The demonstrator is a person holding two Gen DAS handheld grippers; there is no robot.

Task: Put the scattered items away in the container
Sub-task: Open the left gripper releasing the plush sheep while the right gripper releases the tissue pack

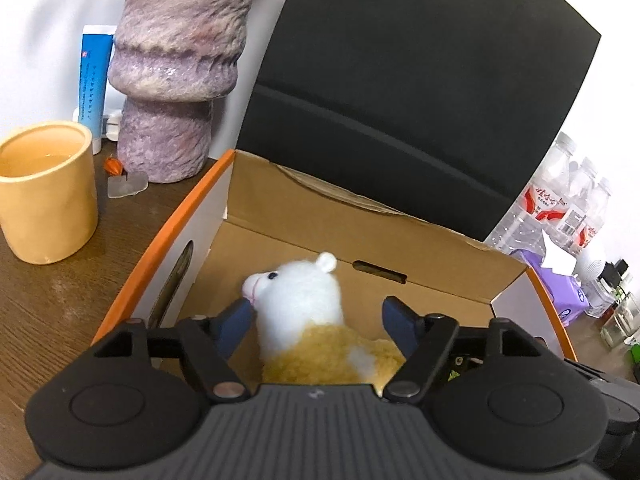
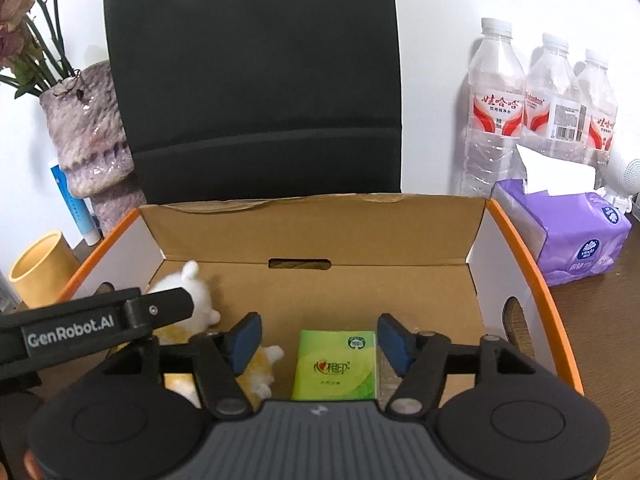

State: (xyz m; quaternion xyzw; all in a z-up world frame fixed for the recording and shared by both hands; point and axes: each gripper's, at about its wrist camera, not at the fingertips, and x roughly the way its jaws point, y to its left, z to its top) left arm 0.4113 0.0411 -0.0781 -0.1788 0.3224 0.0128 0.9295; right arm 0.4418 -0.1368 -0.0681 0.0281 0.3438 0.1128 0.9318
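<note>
An open cardboard box (image 1: 360, 232) with orange rims stands on the wooden table; it also shows in the right wrist view (image 2: 320, 236). A white and yellow plush toy (image 1: 308, 312) lies inside at the box's left; the right wrist view shows it too (image 2: 200, 300). My left gripper (image 1: 316, 316) is open, its blue pads either side of the toy, the left pad touching its snout. A green tissue pack (image 2: 336, 364) lies flat on the box floor. My right gripper (image 2: 316, 340) is open above it, pads apart on both sides.
A yellow cup (image 1: 44, 192) and a purple fuzzy vase (image 1: 176, 68) stand left of the box. A black chair back (image 2: 256, 80) is behind it. Water bottles (image 2: 540, 112) and a purple tissue pack (image 2: 568, 232) stand to the right.
</note>
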